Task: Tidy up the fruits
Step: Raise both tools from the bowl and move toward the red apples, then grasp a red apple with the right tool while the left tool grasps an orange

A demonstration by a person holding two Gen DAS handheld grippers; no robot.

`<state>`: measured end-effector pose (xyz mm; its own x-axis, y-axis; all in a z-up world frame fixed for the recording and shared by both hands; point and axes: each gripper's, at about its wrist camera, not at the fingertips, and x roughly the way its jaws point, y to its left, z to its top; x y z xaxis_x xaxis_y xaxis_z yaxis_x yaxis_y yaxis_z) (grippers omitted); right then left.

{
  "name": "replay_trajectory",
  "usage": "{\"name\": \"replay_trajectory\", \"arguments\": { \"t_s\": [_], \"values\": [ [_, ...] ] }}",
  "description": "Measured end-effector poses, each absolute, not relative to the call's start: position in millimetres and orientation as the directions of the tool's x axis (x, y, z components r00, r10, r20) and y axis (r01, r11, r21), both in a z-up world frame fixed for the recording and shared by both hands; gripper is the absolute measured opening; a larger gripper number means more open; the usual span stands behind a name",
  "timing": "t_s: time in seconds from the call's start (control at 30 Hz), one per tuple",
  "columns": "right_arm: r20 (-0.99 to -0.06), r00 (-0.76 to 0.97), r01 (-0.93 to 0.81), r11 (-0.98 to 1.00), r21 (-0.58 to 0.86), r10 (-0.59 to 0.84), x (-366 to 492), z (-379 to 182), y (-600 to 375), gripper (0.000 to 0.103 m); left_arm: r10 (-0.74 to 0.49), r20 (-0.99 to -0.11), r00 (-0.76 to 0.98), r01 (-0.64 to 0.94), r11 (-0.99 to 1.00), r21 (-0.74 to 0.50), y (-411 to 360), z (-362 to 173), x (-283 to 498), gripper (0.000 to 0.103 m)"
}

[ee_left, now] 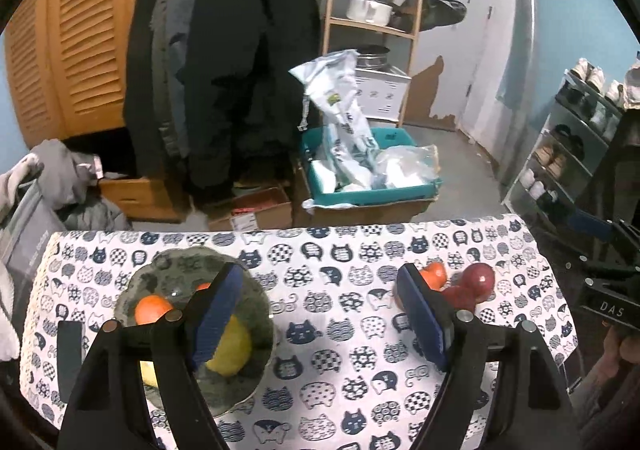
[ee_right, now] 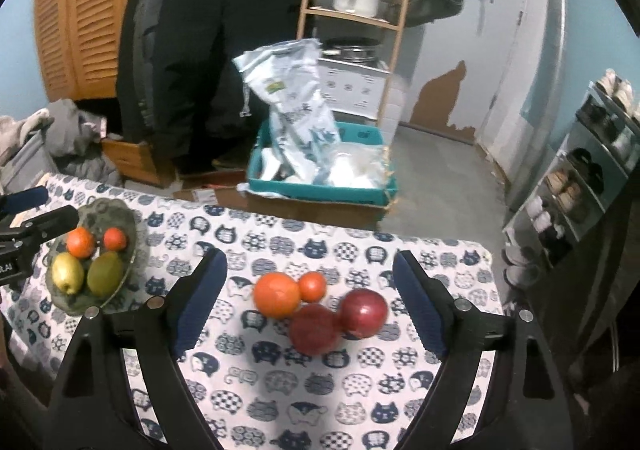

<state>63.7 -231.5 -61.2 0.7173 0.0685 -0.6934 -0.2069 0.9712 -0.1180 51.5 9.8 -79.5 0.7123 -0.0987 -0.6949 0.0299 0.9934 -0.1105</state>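
The right gripper [ee_right: 308,302] is hovering with its fingers spread wide and holding nothing; the four loose fruits are lying on the cat-print tablecloth [ee_right: 360,402] between and just ahead of its fingertips: a large orange [ee_right: 277,295], a small orange [ee_right: 312,286], and two red apples [ee_right: 315,329] [ee_right: 364,312], all touching in one cluster, probably because they are waiting to be moved. The left gripper [ee_left: 320,314] is likewise standing open and empty, its left finger hanging over the glass bowl [ee_left: 256,290], its right finger near the same cluster. Judged from this, the bowl is serving as the collecting place. The right wrist view is showing the bowl's full contents, well off beyond the left finger: two oranges, a yellow lemon [ee_right: 68,273] and a green fruit [ee_right: 105,273]. The left wrist view is hiding most of these behind its own finger.
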Motion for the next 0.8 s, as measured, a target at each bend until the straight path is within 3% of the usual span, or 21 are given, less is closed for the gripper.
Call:
{"name": "replay_trajectory", "arguments": {
  "t_s": [0.8],
  "values": [
    [-0.754, 0.657, -0.082, 0.994, -0.068, 0.003, 80.5, -93.0, -316.5, 0.085, -0.173, -0.747, 0.642, 0.135, 0.984, -0.112, -70.9, -100.0, 91.1, 0.081]
  ]
}}
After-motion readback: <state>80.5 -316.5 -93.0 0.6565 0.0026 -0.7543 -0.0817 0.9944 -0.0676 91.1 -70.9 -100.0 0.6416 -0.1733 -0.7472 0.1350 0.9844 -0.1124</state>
